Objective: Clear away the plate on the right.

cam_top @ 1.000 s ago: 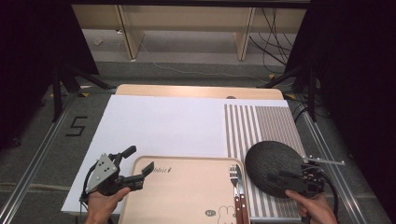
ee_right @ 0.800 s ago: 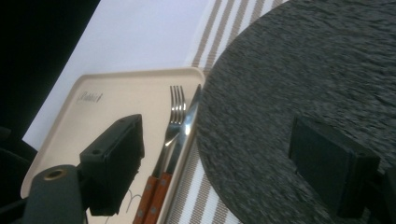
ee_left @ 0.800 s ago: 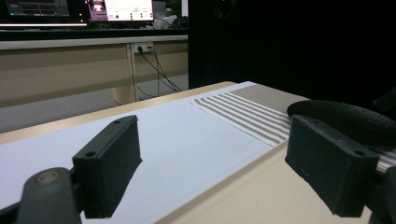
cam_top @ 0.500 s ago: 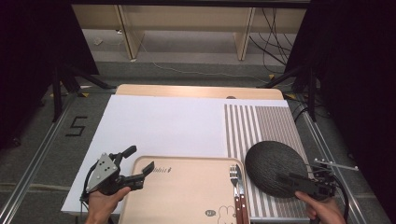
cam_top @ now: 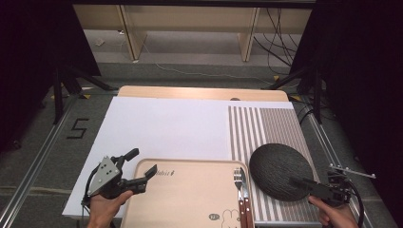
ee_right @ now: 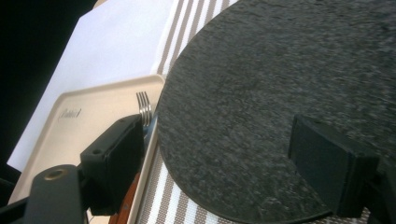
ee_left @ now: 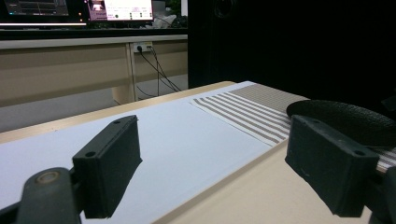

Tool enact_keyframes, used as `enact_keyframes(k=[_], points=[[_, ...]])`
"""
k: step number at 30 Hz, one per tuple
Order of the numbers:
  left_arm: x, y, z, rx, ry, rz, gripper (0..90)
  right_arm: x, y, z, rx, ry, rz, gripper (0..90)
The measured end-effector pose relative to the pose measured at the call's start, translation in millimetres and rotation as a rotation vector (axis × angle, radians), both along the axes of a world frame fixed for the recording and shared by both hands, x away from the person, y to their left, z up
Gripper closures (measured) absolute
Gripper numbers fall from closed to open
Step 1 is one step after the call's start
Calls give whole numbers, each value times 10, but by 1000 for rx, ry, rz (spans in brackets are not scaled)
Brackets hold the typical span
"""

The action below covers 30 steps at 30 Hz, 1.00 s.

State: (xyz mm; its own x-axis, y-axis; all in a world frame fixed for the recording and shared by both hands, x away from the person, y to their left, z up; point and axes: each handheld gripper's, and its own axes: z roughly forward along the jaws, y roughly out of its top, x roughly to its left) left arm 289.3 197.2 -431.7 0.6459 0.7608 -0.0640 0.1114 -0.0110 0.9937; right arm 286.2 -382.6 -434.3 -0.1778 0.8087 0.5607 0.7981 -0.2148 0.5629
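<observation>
Tabletop (cam_top: 199, 92): light wood, a strip bare along the far edge; the rest lies under a sheet and a mat.
Sheet (cam_top: 166, 128): white, flat, over the left and middle of the tabletop.
Mat (cam_top: 263, 126): grey and white stripes, on the right, its left edge meeting the sheet.
Tray (cam_top: 190, 194): beige, rounded corners, at the near edge, small print at its far-left corner and a small cartoon figure near its front.
Fork (cam_top: 239, 183): on the tray's right side, tines pointing away, wooden handle.
Knife (cam_top: 245, 190): just beside the fork, to its right, wooden handle.
Plate (cam_top: 280, 171): dark, round, rough-textured, on the mat just right of the tray.
Left claw (cam_top: 142, 166): held by a hand (cam_top: 102, 209) at the tray's near-left corner; jaws wide apart, nothing between them, one over the sheet and one over the tray.
Right claw (ee_right: 224, 158): at the plate's near-right rim; jaws spread wide, gripping nothing, plate surface below them.
Floor (cam_top: 43, 156): grey, a black "5" (cam_top: 77, 128) marked left of the tabletop, metal rails either side.
Room: dark drapes on both sides, wooden bench legs and loose cables beyond; lit screens (ee_left: 121, 9) at the back in the left gripper view.
</observation>
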Motion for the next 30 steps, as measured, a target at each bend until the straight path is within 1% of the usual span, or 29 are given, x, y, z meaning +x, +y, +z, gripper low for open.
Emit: enact_keyframes(k=[2, 3, 4, 5, 8, 9, 12, 13, 14, 15, 16, 17, 18, 20, 21, 22, 24, 25, 26, 27, 28, 29, 30], points=[[2, -2, 0, 0, -3, -2, 169, -4, -32, -10, 2, 0, -13, 193], [-9, 1, 8, 10, 4, 3, 168, -8, -44, -7, 6, 8, -15, 193], [-10, 3, 10, 12, 1, 1, 169, -10, -58, -16, -2, 9, -22, 193], [-10, 3, 10, 12, 2, 2, 169, -10, -71, -21, 12, 5, -27, 193], [-12, 0, 14, 12, -4, -2, 169, -19, -96, -30, 3, 11, -45, 193], [-16, -3, 12, 10, -3, -3, 169, -26, -107, -27, 9, 13, -48, 193], [-23, 1, 15, 12, -4, -4, 169, -32, -146, -42, 9, 21, -60, 193], [-24, 4, 18, 14, -7, -3, 169, -39, -154, -33, 13, 30, -67, 193], [-22, 0, 16, 6, -9, -6, 169, -37, -168, -51, 5, 21, -64, 193], [-16, -3, 12, 0, -15, -11, 169, -43, -174, -40, 19, 39, -81, 193], [-22, -2, 15, 6, -12, -8, 169, -35, -181, -54, 9, 31, -90, 193], [-20, -4, 12, 2, -15, -11, 169, -34, -196, -62, 4, 30, -89, 193], [-30, 1, 18, 16, -6, -5, 169, -35, -207, -67, 8, 38, -97, 193], [-23, -1, 16, 12, -13, -8, 169, -41, -232, -73, 8, 57, -115, 198], [-29, 0, 18, 15, -6, -5, 169, -41, -253, -83, 2, 52, -119, 199], [-28, 0, 18, 18, -9, -6, 169, -54, -263, -71, 21, 70, -127, 199], [-28, -4, 17, 18, -8, -6, 169, -57, -291, -81, 14, 61, -125, 199], [-27, -6, 16, 17, -7, -7, 169, -52, -289, -90, 10, 64, -143, 200], [-27, -6, 16, 18, -7, -7, 169, -52, -294, -97, 6, 66, -145, 201], [-27, -5, 16, 19, -7, -7, 168, -55, -282, -94, 27, 81, -167, 201], [-28, -5, 16, 18, -8, -6, 169, -54, -294, -97, 14, 78, -163, 201], [-28, -5, 16, 17, -7, -6, 169, -59, -311, -100, 18, 69, -154, 201], [-28, -3, 17, 20, -9, -5, 169, -62, -309, -93, 35, 80, -158, 201]])
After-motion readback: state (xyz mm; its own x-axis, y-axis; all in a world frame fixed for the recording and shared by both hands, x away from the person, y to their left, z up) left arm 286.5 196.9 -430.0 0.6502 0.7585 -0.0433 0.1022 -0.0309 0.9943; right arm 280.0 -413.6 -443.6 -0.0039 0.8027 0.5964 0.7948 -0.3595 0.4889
